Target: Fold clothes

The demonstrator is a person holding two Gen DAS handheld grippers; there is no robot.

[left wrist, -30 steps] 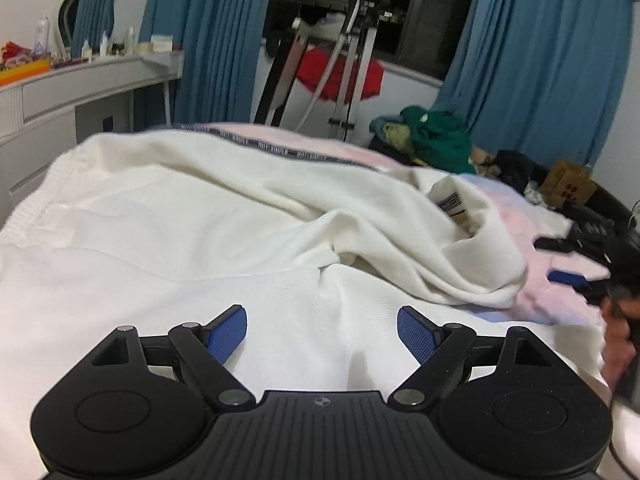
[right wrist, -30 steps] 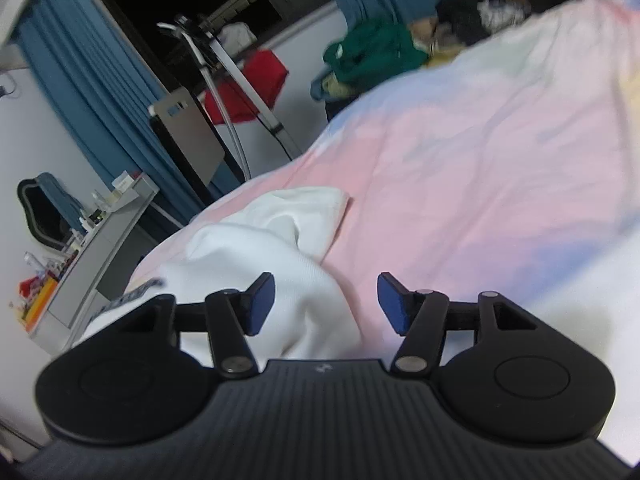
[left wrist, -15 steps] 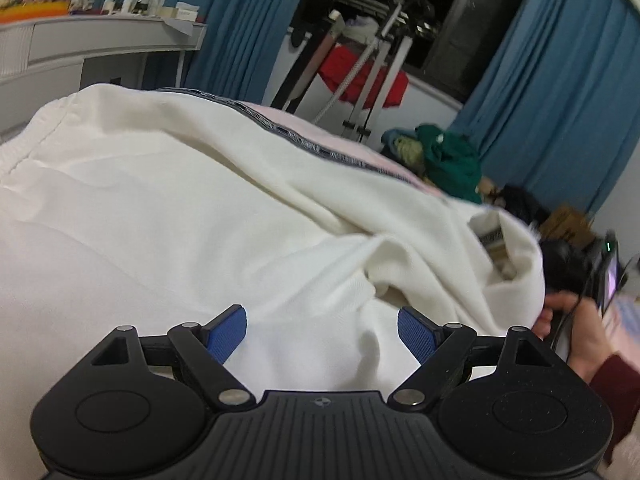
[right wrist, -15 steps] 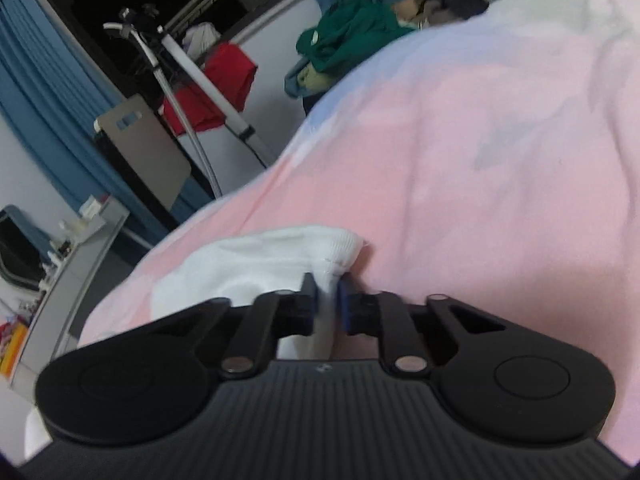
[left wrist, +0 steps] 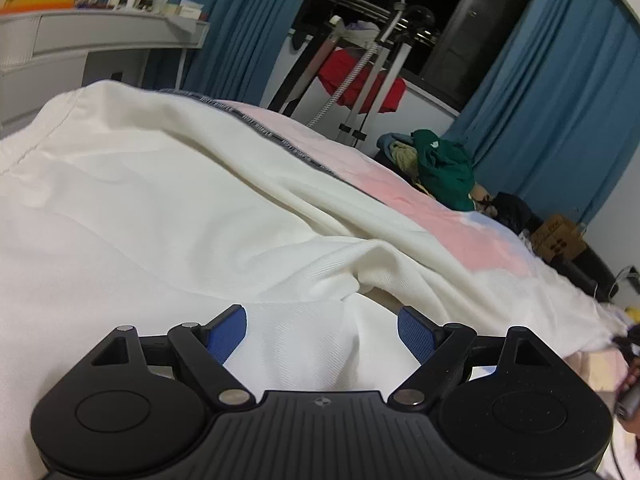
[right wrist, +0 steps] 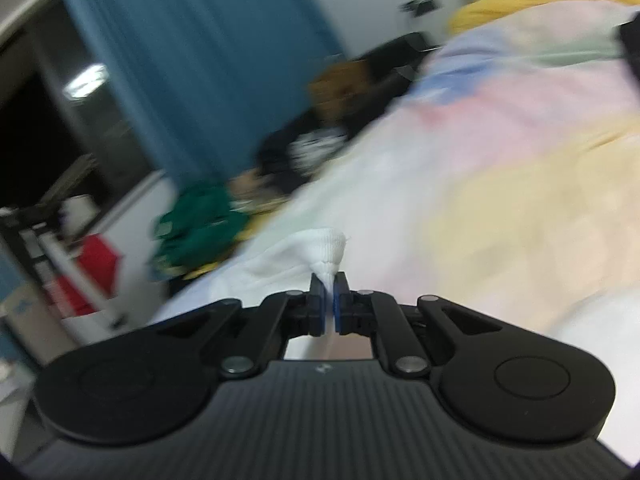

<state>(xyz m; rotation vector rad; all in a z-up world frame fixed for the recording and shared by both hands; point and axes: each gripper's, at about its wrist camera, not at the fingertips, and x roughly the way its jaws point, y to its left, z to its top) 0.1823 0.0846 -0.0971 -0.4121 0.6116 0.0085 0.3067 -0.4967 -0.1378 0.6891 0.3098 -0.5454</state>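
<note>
The right gripper pinches a ribbed cuff of the white sweatshirt above the bed, while the left gripper hovers spread over its body.

Right black two-finger gripper w/ blue pads: jaws closed on a pinched ribbed corner of the white knit garment. Cloth bunches up just above the tips, rest trails off to the left. Garment lies on pastel pink/yellow/blue bedsheet. Bg blurred: teal-blue curtain, crumpled green clothing pile, red fabric at left.
</note>
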